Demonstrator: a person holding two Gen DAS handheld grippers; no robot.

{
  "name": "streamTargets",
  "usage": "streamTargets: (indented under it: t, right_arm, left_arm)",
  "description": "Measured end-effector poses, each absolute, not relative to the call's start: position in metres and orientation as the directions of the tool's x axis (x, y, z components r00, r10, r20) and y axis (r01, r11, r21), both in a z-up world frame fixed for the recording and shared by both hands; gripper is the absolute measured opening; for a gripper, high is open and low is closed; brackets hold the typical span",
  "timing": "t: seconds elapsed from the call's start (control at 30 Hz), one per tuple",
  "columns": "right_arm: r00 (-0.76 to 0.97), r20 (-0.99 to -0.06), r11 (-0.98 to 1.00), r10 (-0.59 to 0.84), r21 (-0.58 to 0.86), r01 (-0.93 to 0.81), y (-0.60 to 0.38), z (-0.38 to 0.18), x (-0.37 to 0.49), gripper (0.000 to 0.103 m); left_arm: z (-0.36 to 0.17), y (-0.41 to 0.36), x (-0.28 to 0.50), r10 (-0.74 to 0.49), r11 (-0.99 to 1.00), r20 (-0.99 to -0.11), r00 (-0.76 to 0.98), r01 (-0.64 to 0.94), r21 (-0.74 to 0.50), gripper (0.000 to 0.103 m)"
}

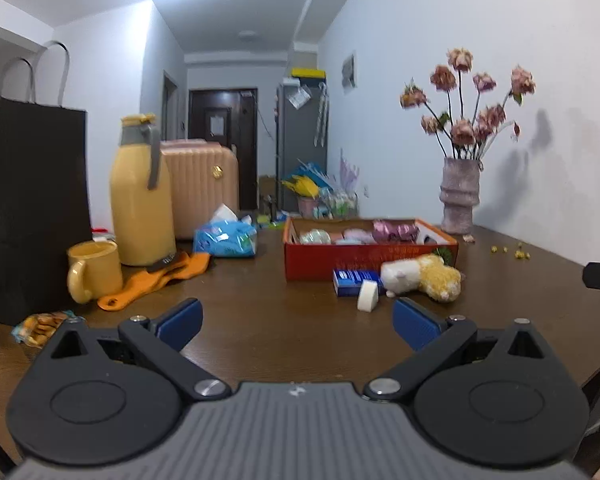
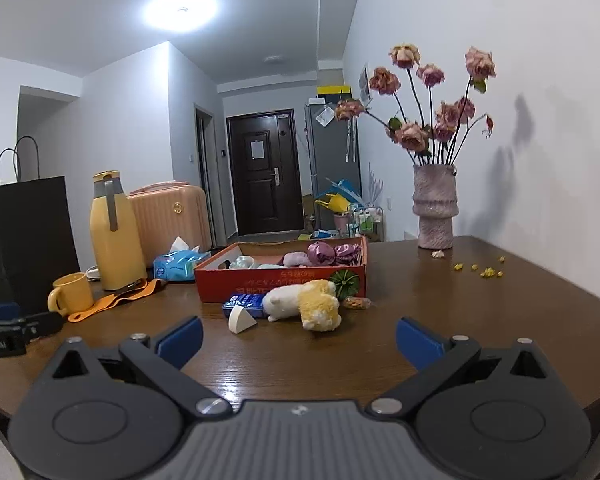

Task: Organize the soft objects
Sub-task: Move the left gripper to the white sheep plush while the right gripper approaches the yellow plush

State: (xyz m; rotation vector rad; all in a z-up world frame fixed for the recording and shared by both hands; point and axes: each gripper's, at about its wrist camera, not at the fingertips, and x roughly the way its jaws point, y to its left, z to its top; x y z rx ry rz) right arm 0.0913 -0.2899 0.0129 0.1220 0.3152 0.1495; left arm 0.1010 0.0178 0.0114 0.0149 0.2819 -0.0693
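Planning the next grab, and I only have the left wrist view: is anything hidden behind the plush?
Observer: Yes. A small orange snack packet lies on the table just right of the plush, in front of the red box.
Operator: Are the right tongs free to take it?
Observer: Yes. The right tongs are wide open, with nothing between them.
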Motion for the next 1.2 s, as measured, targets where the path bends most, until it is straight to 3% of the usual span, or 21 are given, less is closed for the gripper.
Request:
streamTargets:
  t: [0.23,0.7,0.73,0.77,1.2]
  right_arm:
    - [0.902,-0.407,0.986,0.142,0.139,-0.092,-0.292,-0.01,0.154,0.1]
    - [0.807,-0.564,0.985,0.175,0.1,-0.144,-0.279,-0.059,0.361,0.08]
    - [0.798,-0.575,0.984,0.179,0.102,-0.147,-0.279,-0.062,0.368,0.067]
    - [0.786,-0.584,0.979,0.205,0.126,-0.162,-0.281,-0.066,0.374,0.047]
    - [0.768,-0.545,0.936,0.337,0.284,-0.209,-0.321,-0.067,0.245,0.046]
  left_arm:
    - [-0.003,0.004,0.164,-0.102,0.993,-0.37,0.924,0.116,0.014,0.103]
    - [-0.027,-0.055,0.317,-0.198,0.977,-0.467,0.862,0.213,-0.022,0.103]
    - [-0.028,-0.057,0.321,-0.203,0.976,-0.465,0.862,0.218,-0.021,0.103]
    - [-0.028,-0.06,0.323,-0.206,0.975,-0.463,0.862,0.223,-0.02,0.103]
    - [-0.043,-0.103,0.278,-0.414,0.902,-0.498,0.762,0.416,-0.115,0.091]
